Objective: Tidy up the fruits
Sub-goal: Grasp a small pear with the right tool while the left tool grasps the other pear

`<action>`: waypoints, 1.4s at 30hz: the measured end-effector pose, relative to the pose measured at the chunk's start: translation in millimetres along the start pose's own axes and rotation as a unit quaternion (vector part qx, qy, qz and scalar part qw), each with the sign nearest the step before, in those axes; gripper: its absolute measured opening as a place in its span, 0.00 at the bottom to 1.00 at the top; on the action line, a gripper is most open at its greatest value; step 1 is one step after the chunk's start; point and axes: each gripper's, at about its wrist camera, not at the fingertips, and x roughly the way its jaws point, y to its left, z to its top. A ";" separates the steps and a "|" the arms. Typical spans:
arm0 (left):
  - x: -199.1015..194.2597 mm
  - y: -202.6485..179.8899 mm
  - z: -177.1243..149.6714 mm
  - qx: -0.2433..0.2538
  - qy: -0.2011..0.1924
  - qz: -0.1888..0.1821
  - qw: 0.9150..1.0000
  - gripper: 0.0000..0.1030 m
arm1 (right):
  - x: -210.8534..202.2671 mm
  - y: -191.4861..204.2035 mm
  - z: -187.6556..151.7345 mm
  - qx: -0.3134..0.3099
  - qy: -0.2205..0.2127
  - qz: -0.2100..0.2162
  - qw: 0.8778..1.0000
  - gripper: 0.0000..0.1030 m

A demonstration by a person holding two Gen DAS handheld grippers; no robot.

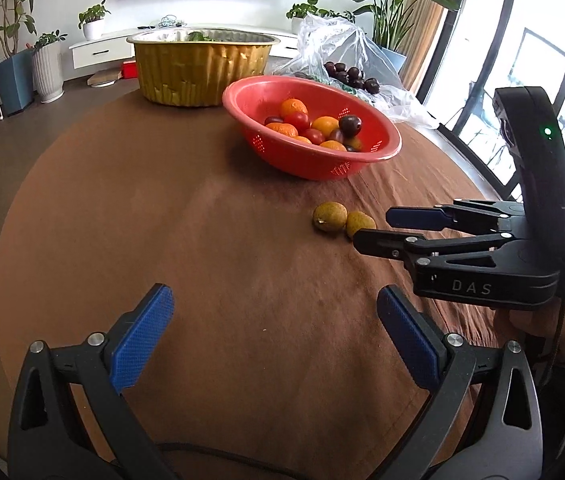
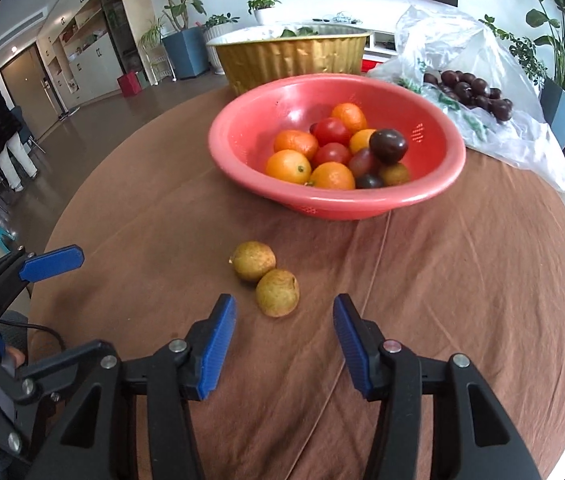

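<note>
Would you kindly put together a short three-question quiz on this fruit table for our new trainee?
1. True or false: the right gripper is shut on a fruit.
2. How many yellow-green fruits lie loose on the cloth?
3. Multiple choice: where are the orange fruits? A) in the red colander; B) in the gold tub; C) on the plastic bag.

Key:
1. False. Its jaws stand open, with the nearer loose fruit just ahead of them.
2. Two, side by side in front of the colander; whether they touch is unclear.
3. A, among red and dark fruits.
</note>
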 end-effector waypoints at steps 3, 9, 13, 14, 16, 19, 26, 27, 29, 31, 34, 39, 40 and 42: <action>5.2 3.6 -0.8 -0.008 0.008 0.001 1.000 1.00 | 8.4 0.8 3.5 -0.003 0.010 0.003 1.000 0.47; 9.2 9.3 -1.2 -0.017 0.013 0.002 1.000 1.00 | 16.7 2.0 6.1 -0.016 0.015 0.002 1.000 0.42; 11.9 8.7 -1.5 -0.013 0.015 0.005 1.000 1.00 | 18.9 3.3 8.0 -0.024 0.015 0.001 1.000 0.36; 12.2 8.5 -1.5 -0.012 0.015 0.006 1.000 1.00 | 19.9 4.3 8.7 -0.029 0.016 -0.001 0.999 0.34; 13.1 8.4 -2.1 -0.010 0.016 0.008 1.000 1.00 | 20.9 5.4 9.3 -0.034 0.015 -0.004 0.999 0.32; 15.6 7.0 -2.4 -0.007 0.019 0.010 1.000 1.00 | 19.9 4.9 7.7 -0.033 0.014 -0.002 0.999 0.27; 17.7 2.4 -0.4 0.000 0.023 0.010 1.000 1.00 | 6.6 -4.1 4.4 -0.011 0.004 0.009 1.000 0.26; 17.8 0.7 1.0 0.002 0.024 0.008 1.000 1.00 | 2.7 -6.7 4.1 -0.006 0.000 0.011 1.000 0.26; 17.9 -5.7 6.0 0.011 0.024 0.006 1.000 1.00 | -6.1 -14.2 2.5 0.010 -0.011 0.014 1.000 0.26; 20.9 -14.0 12.7 0.026 0.028 0.005 0.999 1.00 | -13.6 -26.0 1.3 0.034 -0.023 0.017 0.999 0.26; 30.1 -26.4 26.2 0.044 0.034 0.002 0.998 1.00 | -22.3 -39.7 -0.5 0.058 -0.038 0.016 0.997 0.26; 52.1 -44.9 51.7 0.070 0.043 0.007 0.997 1.00 | -27.6 -57.2 -5.5 0.085 -0.050 0.020 0.995 0.26; 56.5 -48.0 54.2 0.074 0.047 0.006 0.996 0.99 | -27.5 -59.3 -6.7 0.089 -0.050 0.021 0.995 0.26; 64.9 -51.5 60.0 0.078 0.052 0.004 0.996 0.98 | -27.7 -63.1 -7.8 0.096 -0.051 0.024 0.994 0.26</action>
